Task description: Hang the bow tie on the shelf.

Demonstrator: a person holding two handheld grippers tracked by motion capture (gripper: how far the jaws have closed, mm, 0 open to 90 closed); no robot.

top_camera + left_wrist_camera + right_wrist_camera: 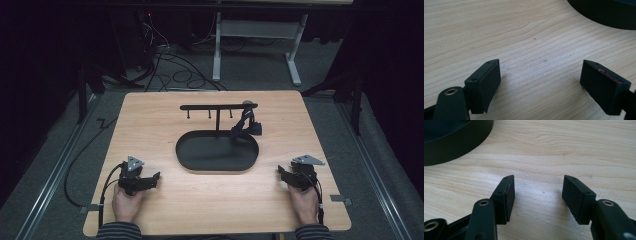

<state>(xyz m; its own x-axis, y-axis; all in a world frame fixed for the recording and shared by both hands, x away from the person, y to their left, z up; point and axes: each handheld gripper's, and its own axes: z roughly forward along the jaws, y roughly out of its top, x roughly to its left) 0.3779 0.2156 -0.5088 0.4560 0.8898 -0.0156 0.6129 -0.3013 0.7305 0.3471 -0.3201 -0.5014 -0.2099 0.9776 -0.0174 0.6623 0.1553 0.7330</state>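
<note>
On table [150, 130]: both grippers [155, 177] [281, 173] parted, seemingly empty.

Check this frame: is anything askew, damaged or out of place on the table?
Nothing is spilled or broken. The one oddity: a dark strap-like item hangs bunched from the right end of the stand's bar, drooping to the black tray. The other hooks are bare.

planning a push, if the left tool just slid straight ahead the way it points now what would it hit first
Probably the black oval tray. The left tool is open with only bare wooden table ahead, and the tray's wall crosses the upper right; depth is unclear, so it may graze the rim.
</note>
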